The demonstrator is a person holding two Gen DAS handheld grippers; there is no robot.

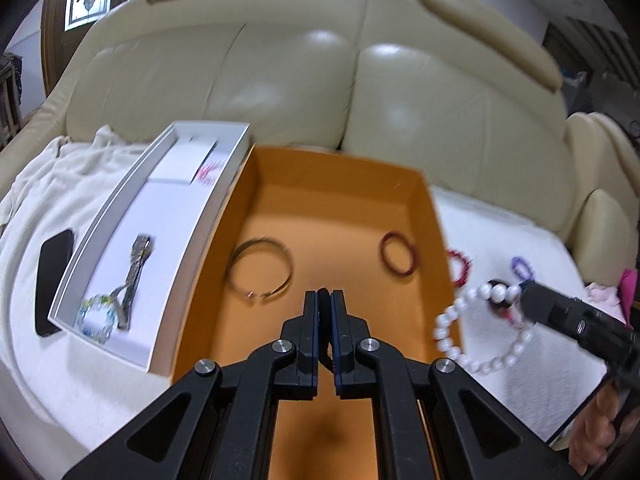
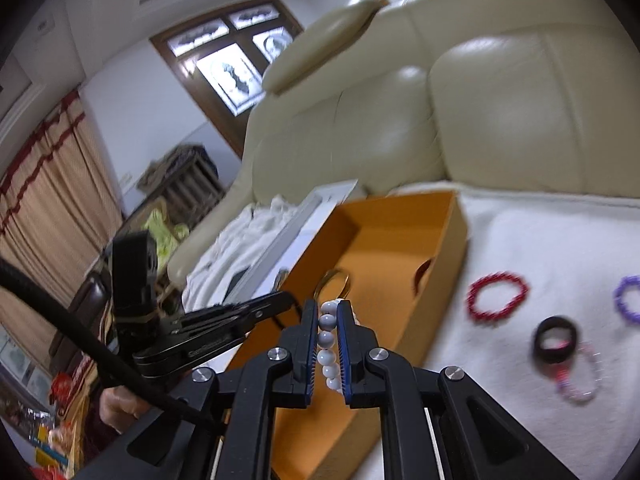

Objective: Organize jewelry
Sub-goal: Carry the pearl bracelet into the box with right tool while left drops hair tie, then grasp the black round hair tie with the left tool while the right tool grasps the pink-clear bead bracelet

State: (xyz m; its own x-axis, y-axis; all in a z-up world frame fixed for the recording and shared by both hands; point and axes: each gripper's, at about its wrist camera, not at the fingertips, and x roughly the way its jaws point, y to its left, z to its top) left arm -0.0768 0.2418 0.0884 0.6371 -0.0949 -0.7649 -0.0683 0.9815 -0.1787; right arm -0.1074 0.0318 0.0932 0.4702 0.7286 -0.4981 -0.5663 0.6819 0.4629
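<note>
We see a cream leather sofa (image 1: 320, 80) whose seat is covered by a white blanket (image 2: 540, 240). On the blanket rests an orange cardboard box (image 1: 344, 184), and a white tray (image 1: 168, 216) lies just beside it. The tray holds a dark metal watch (image 1: 136, 272) and a pale beaded bracelet (image 1: 94, 320). The box contains a thin gold bangle (image 1: 260, 268) and a dark red bangle (image 1: 398, 254). The left hand-held gripper (image 1: 324, 294) hangs above the box, its fingers pressed together on nothing. The right hand-held gripper (image 2: 329, 308) pinches a white pearl bracelet (image 2: 328, 344) near the box's wall. A red bead bracelet (image 2: 498, 298), a purple one (image 2: 628, 300) and a black ring (image 2: 556, 344) lie on the blanket.
</note>
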